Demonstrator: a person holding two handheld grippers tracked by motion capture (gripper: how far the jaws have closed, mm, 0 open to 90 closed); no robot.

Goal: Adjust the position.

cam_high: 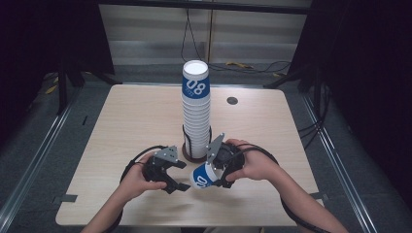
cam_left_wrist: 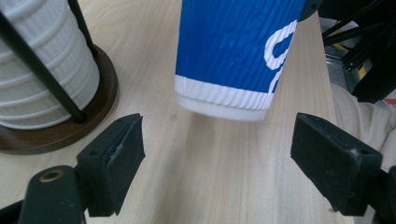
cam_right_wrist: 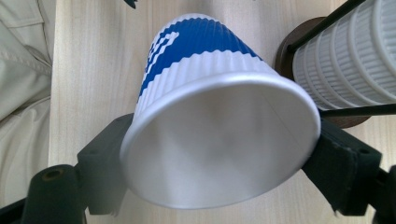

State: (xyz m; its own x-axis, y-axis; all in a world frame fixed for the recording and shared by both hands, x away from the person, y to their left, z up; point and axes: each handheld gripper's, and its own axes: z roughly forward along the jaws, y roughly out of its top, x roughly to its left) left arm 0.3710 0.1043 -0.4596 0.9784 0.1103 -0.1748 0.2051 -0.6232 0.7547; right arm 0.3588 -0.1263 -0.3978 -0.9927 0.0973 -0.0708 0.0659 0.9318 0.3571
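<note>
Cup (cam_high: 200,175) first: in the high view the blue-and-white paper cup lay tilted on its side just above the table (cam_high: 121,126), gripped near its rim by the right tongs (cam_high: 216,170), with its base pointing toward the left tongs (cam_high: 180,182). Close behind stood the tall stack of cups (cam_high: 196,111) in its wire holder on a dark round base (cam_high: 194,154).

From the left gripper view, the left tongs (cam_left_wrist: 217,140) stood apart with nothing between them, and the cup's base (cam_left_wrist: 224,105) hung just ahead of the gap (slightly off-centre, I judged). To take the cup well, the left hand probably needed to line up on the ribbed wall above the base and close gently, since thin paper would crush.

From the right gripper view, the right tongs (cam_right_wrist: 219,163) were clamped on the cup's open mouth (cam_right_wrist: 219,144), which looked a little squashed into an oval. The right hand should likely hold steady and let go only once the left grip was firm, keeping clear of the stack (cam_right_wrist: 345,60) beside it
</note>
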